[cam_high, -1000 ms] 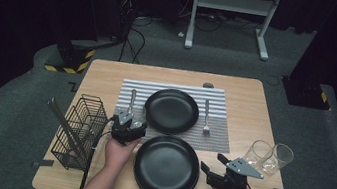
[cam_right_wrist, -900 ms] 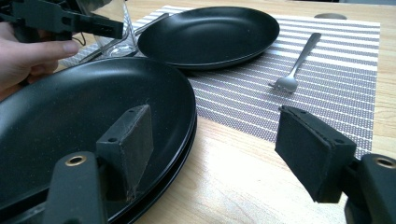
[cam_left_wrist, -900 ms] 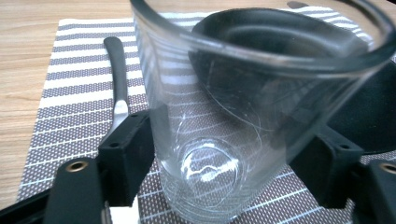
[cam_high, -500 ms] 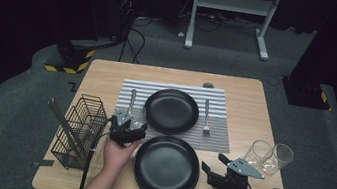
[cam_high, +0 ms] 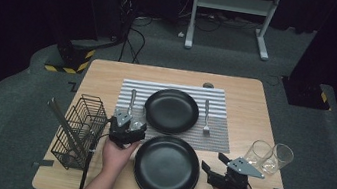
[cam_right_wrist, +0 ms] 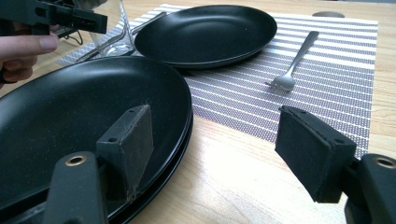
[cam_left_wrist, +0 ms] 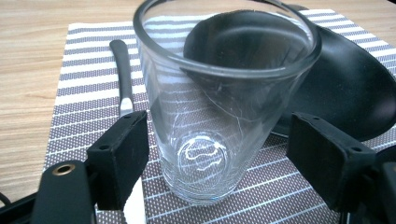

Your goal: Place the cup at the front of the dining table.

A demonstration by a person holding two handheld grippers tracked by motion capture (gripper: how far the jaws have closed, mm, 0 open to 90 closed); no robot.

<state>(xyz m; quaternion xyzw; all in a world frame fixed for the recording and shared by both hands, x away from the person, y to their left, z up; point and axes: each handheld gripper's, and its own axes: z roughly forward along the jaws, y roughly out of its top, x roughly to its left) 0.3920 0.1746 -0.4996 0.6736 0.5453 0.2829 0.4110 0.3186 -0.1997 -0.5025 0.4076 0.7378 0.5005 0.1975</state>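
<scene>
Glass (cam_left_wrist: 224, 107) standing upright on the striped mat (cam_left_wrist: 88, 60), between knife (cam_left_wrist: 122, 74) and black plate (cam_left_wrist: 345, 84), directly between the spread left tongs (cam_left_wrist: 233, 158); pads apparently clear of its wall. Right tongs (cam_right_wrist: 224, 154) spread, empty, well apart beside the stacked plates (cam_right_wrist: 70, 116).

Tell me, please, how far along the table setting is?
Done: the mat holds a plate, fork and knife. In hand: the left gripper has just been opening its jaws around a glass standing by the knife, pads clear of it. Left, probably: the stacked plates by the open right gripper and two glasses near the table's right edge.
</scene>
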